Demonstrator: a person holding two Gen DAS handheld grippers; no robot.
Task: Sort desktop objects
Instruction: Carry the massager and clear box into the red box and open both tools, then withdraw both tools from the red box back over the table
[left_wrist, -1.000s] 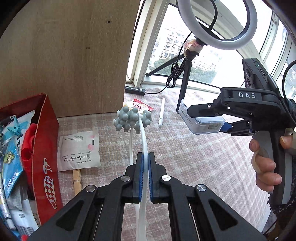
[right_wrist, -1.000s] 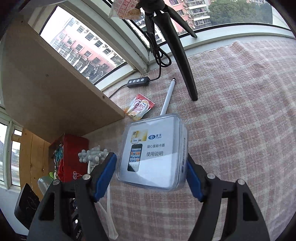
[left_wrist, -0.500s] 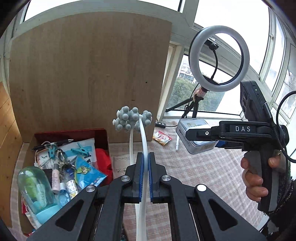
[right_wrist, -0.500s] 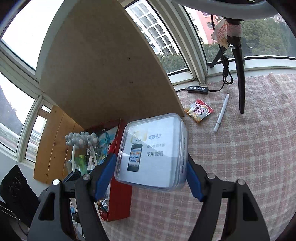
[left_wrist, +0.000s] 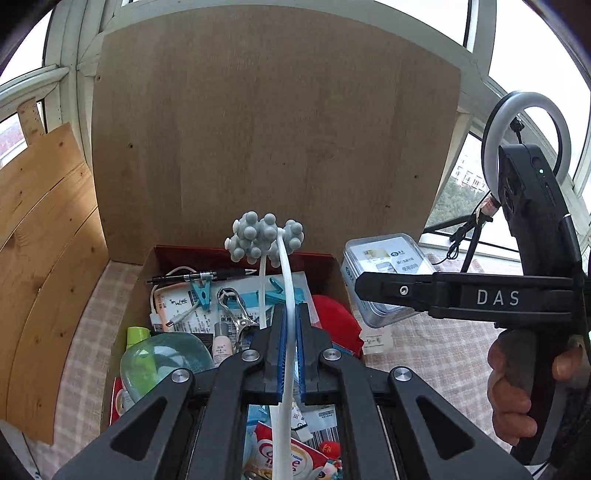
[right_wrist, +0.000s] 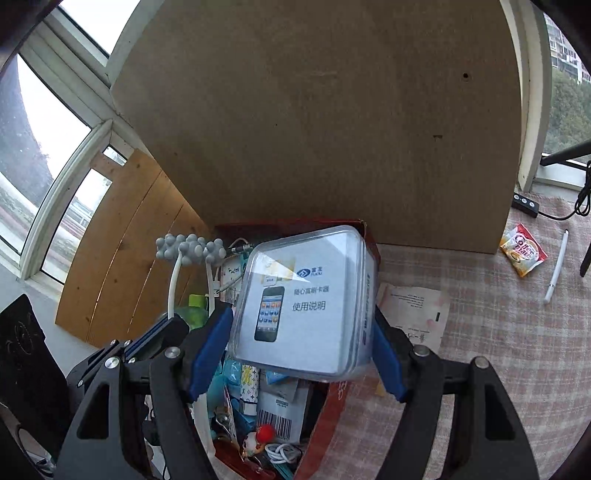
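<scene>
Risk assessment, both grippers loaded above red box (left_wrist: 321, 258).

Left gripper (left_wrist: 289, 354): blue pads pinched nearly together on white stem of grey knobbed massager (left_wrist: 266, 240); head projecting toward 12 o'clock, over far wall of box. Grip on thin, springy stem only. Likely to pivot or flick on release; knobbed head could catch far wall or hang over rim instead of dropping inside.

Right gripper (right_wrist: 299, 354): spread wide, clamped on side walls of clear plastic case (right_wrist: 306, 302), tilted, held above right rim of box at about 3 o'clock of left gripper. Smooth rounded walls; slip under slight loosening judged possible. Release here could land case on rim and tip it onto checked cloth (right_wrist: 498, 350).

Box already crowded: green bottle (left_wrist: 159, 362), pen (left_wrist: 199, 275), clips, packets. Little flat room; bulky case may perch on top and slide off.

Grippers close side by side; collision during lowering plausible.

Left on cloth: coffee sachet (right_wrist: 522, 254), white pen (right_wrist: 556, 266), paper sheet (right_wrist: 415, 314).
</scene>
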